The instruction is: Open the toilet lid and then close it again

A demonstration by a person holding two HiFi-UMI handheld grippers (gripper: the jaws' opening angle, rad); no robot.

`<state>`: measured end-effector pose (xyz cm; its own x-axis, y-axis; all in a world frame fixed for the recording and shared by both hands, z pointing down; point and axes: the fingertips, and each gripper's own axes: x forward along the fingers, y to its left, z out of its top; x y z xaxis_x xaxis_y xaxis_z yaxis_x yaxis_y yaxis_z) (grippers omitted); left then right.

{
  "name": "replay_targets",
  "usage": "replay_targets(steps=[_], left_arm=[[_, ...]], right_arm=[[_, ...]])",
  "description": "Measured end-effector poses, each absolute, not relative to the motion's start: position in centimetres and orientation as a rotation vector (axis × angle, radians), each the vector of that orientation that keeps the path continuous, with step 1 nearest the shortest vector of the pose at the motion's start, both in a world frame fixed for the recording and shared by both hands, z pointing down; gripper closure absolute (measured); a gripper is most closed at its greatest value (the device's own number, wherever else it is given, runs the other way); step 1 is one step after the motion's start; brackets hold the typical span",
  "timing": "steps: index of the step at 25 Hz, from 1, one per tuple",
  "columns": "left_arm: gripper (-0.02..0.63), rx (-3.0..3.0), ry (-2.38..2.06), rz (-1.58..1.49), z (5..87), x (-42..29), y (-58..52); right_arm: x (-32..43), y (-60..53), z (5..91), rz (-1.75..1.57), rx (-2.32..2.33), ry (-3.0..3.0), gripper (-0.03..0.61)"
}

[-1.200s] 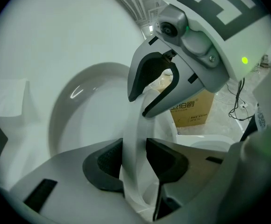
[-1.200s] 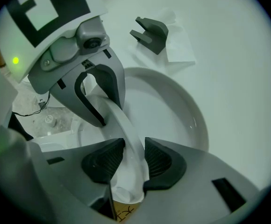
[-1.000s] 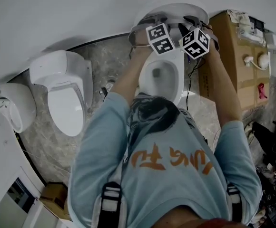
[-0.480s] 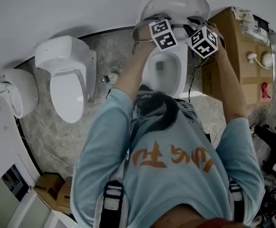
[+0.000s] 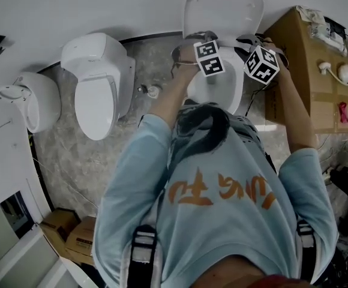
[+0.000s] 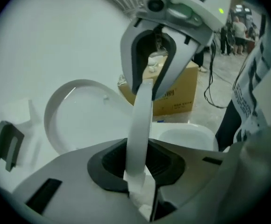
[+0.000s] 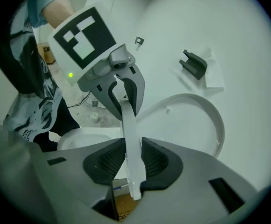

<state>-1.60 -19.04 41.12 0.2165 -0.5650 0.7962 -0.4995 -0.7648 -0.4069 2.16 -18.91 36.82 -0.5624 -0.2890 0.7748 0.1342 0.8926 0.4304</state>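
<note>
The toilet lid stands raised against the wall, and it appears as a round shell in both gripper views. In front of it a thin white toilet seat runs edge-on from one gripper to the other. My left gripper is shut on one side of the seat. My right gripper is shut on the other side. The jaws of both have just been closing with the seat between them. The bowl lies below, partly hidden by the person's head.
A second toilet with its lid down stands to the left, with a white wall fixture beyond it. A large cardboard box flanks the bowl on the right. Small boxes sit at lower left. A black bracket hangs on the wall.
Both grippers have moved together over the bowl, which is now more hidden. The lid shows as a fuller oval against the wall. The whole head view has shifted.
</note>
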Motion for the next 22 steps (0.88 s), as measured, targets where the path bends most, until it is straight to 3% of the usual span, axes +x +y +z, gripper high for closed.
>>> replay_targets(steps=[5, 12, 22], left_arm=[[0.517, -2.415, 1.038, -1.680, 43.4, 0.5, -13.3], [0.455, -2.505, 1.000, -1.789, 47.6, 3.4, -6.1], [0.396, -2.345, 0.637, -2.091, 54.0, 5.5, 1.3]], right_arm=[[4.3, -12.9, 38.7, -0.512, 0.013, -2.117, 0.459], [7.0, -6.0, 43.7, -0.470, -0.054, -2.112, 0.440], [9.1, 0.1, 50.4, -0.349, -0.076, -2.165, 0.407]])
